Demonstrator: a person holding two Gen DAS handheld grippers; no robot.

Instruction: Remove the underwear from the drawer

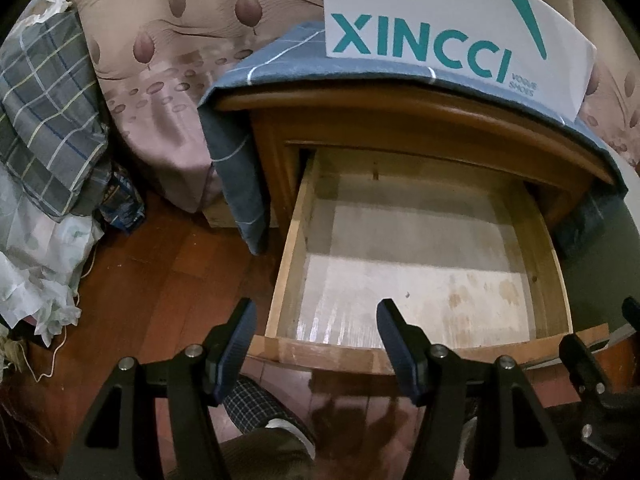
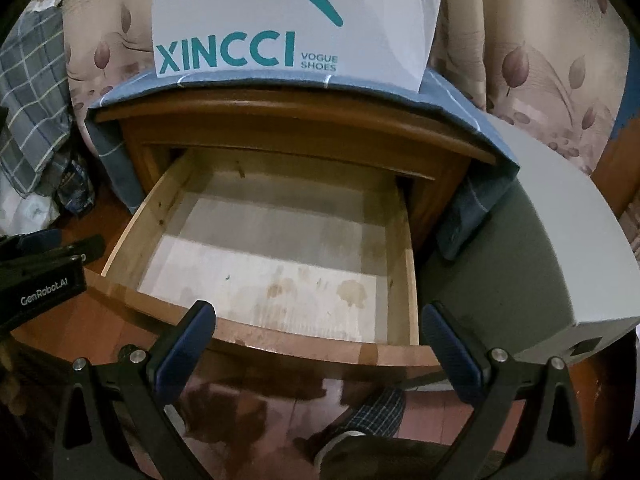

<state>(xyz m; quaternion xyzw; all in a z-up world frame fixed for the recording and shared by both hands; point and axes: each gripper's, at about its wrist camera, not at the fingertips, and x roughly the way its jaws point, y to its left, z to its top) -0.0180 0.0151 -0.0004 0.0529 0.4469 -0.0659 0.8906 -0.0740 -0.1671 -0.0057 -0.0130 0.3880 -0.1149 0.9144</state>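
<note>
1. the drawer point(image 1: 292, 236) of the wooden nightstand point(image 1: 400, 120) is pulled fully out. its stained pale floor is bare in both views; no underwear shows in either picture, so its location cannot be told.
2. a blue checked cloth point(image 1: 280, 56) covers the nightstand top and hangs down both sides. a white shoe box point(image 1: 440, 12) printed "xincci" stands on that cloth.
3. the left gripper point(image 1: 316, 320) hangs above the drawer's front edge, jaws apart, nothing between them. one fingertip point(image 1: 244, 320) lies over the floor point(image 1: 160, 280), the other over the drawer's front left part.
4. the right gripper point(image 2: 316, 320) hangs over the same front edge, jaws spread wide, released, nothing held.
5. left wrist view only: a pile of plaid fabric point(image 1: 44, 120) and crumpled pale cloth at the far left, a patterned curtain point(image 1: 160, 40) behind it, and a tip of the right gripper at the right edge.
6. right wrist view only: a grey-white box point(image 2: 552, 240) just beside the nightstand on the right, and the left gripper's body marked "genrobot.ai" at the left edge.
7. both views show a checked slipper point(image 2: 376, 408) on the glossy wooden floor below the drawer.
</note>
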